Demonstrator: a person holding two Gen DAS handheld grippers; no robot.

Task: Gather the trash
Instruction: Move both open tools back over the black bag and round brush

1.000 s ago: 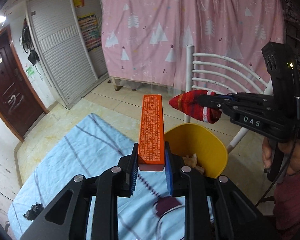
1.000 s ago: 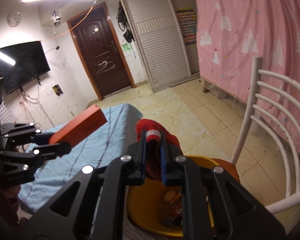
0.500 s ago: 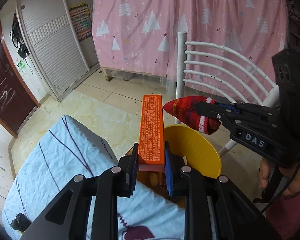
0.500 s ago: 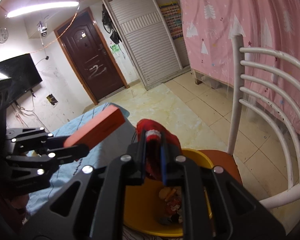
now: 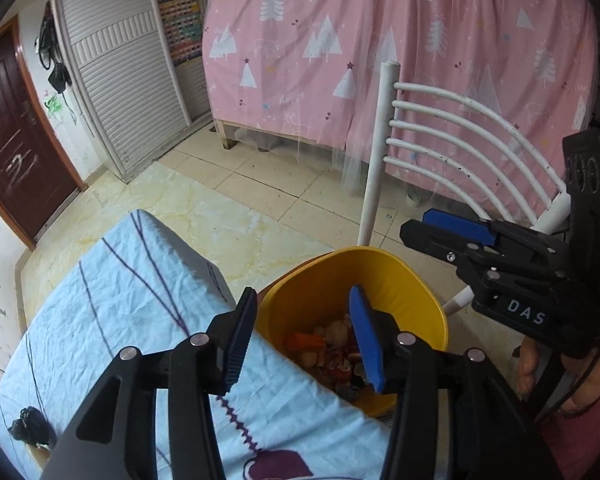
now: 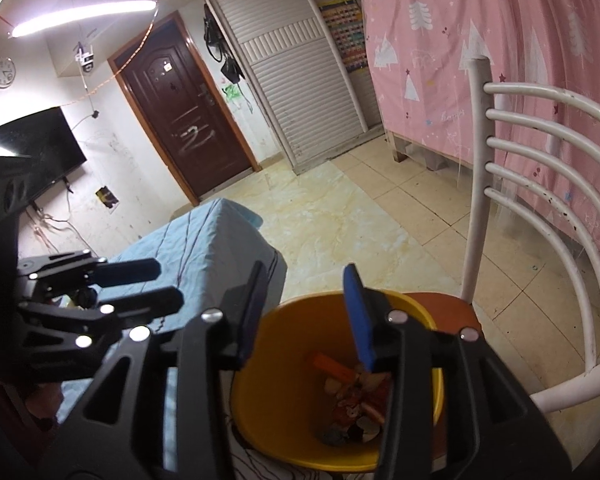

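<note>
Now both the left gripper (image 5: 302, 334) and right gripper (image 6: 306, 312) hang with ribbed blue pads parting, nothing between them, above the round yellow plastic bin (image 5: 416, 284) holding crumpled trash (image 6: 358, 394) beside the wrinkled blue cloth (image 5: 112, 304).

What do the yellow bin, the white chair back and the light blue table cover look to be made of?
Yellow round bin: likely plastic, smooth with a soft sheen. White curved-bar chair back: probably painted metal tubing, with dark chips in the paint. Light blue table cover: thin woven cloth, matte and creased.
</note>
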